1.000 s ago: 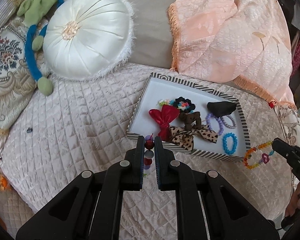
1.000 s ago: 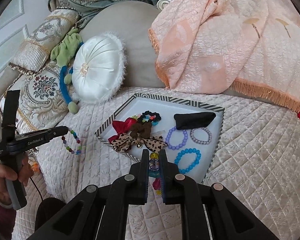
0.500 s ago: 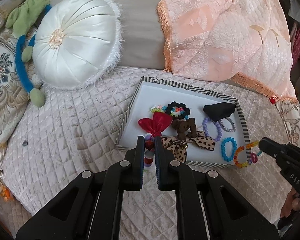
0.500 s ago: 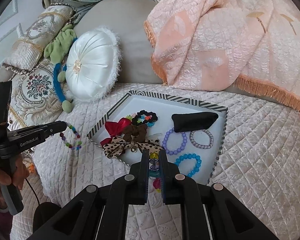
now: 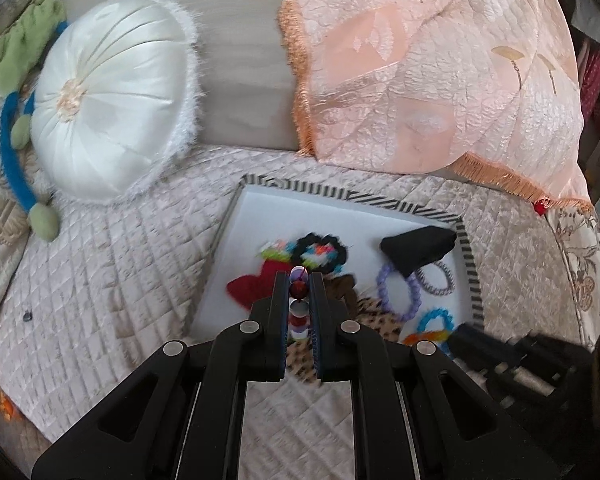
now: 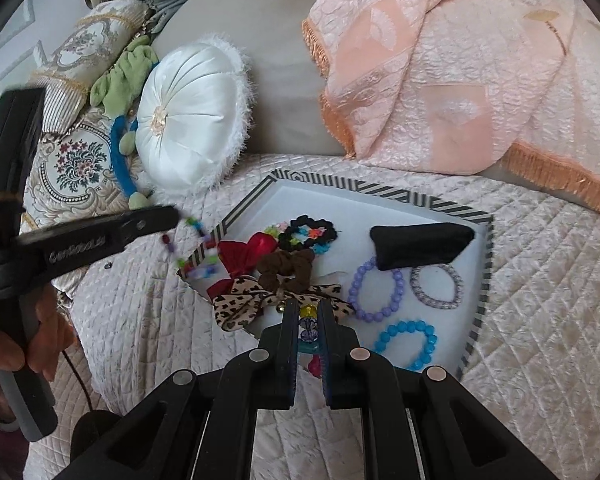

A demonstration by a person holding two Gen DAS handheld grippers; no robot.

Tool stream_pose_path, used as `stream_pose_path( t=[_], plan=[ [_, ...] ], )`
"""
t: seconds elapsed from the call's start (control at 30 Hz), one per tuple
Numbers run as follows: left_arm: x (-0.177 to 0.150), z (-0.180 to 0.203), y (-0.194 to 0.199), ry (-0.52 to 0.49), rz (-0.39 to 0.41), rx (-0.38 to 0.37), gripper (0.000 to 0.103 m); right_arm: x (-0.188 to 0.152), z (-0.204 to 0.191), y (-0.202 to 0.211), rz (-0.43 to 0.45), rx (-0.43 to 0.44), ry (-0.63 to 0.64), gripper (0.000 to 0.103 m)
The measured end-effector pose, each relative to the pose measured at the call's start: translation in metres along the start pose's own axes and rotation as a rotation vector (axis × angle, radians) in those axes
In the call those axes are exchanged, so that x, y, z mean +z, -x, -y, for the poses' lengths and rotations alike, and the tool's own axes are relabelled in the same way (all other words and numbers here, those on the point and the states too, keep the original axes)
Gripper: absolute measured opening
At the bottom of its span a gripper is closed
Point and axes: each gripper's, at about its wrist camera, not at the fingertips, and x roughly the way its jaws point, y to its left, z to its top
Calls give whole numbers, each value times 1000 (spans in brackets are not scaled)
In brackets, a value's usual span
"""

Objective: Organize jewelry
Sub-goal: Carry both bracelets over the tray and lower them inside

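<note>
- Both grippers had carried their bracelets in over the tray since the earlier frames, the left one crossing from the quilt onto the tray's near-left corner.
- Beneath both tools lay the pale quilted bedspread [image 6: 540, 280], with a round white satin cushion [image 6: 187, 120] well beyond and left of them and a peach fringed throw [image 6: 440, 80] beyond and right.
- Just ahead of the fingertips sat the white rectangular tray with a black-and-white striped rim [image 6: 380, 188].
- The left gripper [image 5: 300, 280] was clamped tight on a bracelet of red and pale mixed beads [image 5: 298, 289], which hung over the tray's corner in the right wrist view [image 6: 195, 256].
- The right gripper [image 6: 308, 312] was likewise closed on a multicoloured bead bracelet [image 6: 308, 322], held at the tray's near edge.
- Inside the tray, ahead of the right tool, lay a black folded cloth piece [image 6: 420, 244], a leopard-print bow [image 6: 243, 300], a red bow [image 6: 247, 256], a lilac bead bracelet [image 6: 374, 284], a blue bead bracelet [image 6: 406, 344] and a grey elastic band [image 6: 436, 286].
</note>
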Motion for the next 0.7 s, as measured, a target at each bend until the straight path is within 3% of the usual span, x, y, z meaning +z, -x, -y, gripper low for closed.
stream_pose_path(
  t=[0.13, 0.43, 0.7],
  plan=[
    [14, 21, -15, -7, -10, -31, 8, 0, 10, -14, -10, 15, -33, 9],
    [33, 64, -76, -18, -65, -101, 8, -18, 60, -41, -74, -57, -105, 9],
    [28, 47, -138, 12, -149, -19, 8, -21, 63, -47, -55, -60, -86, 9]
  ],
)
